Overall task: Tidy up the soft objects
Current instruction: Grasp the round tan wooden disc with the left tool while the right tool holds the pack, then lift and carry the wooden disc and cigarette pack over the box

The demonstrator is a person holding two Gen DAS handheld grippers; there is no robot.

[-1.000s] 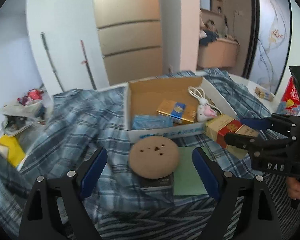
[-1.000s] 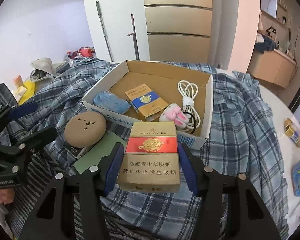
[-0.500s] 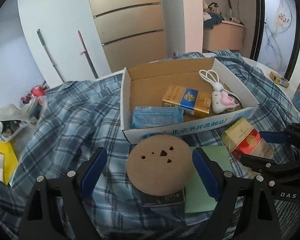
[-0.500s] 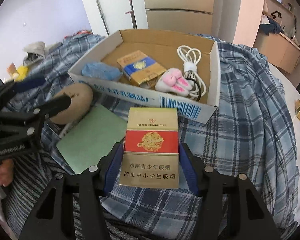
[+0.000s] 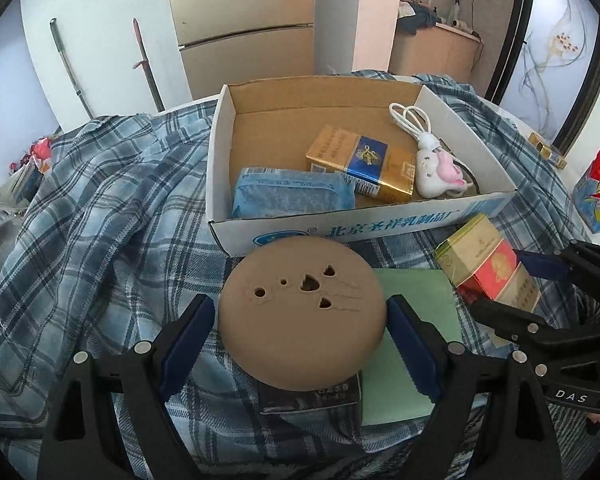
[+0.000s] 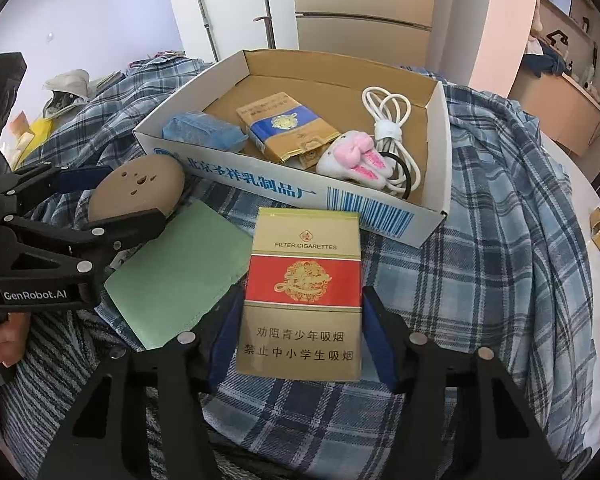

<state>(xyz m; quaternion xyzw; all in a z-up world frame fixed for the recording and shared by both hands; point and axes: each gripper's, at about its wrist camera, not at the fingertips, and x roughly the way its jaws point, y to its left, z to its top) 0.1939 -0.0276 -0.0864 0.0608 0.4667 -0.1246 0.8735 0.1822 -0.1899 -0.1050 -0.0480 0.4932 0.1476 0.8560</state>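
Note:
A brown round soft disc (image 5: 296, 280) with small holes lies on a dark packet (image 5: 312, 396) on the plaid cloth. My left gripper (image 5: 300, 320) stands open around it, pads close to its two sides. Beside the disc lies a green cloth (image 5: 412, 320). My right gripper (image 6: 302, 300) is shut on a gold and red cigarette pack (image 6: 300, 248), low over the plaid cloth in front of the cardboard box (image 6: 292, 196). The box holds a blue tissue pack (image 5: 292, 196), a gold and blue cigarette pack (image 5: 360, 164), a bunny plush (image 5: 436, 168) and a white cable (image 5: 412, 120).
The plaid cloth (image 5: 100, 220) covers the table. A red packet (image 5: 598, 184) and a small yellow pack (image 5: 548, 150) sit at the table's right edge. A person's fingers (image 6: 8, 340) hold the left gripper. Bags and clutter lie on the floor at far left.
Both grippers have sunk toward the table. The left jaws now bracket the brown disc closely. The right gripper has carried the red and gold pack lower, in front of the box.

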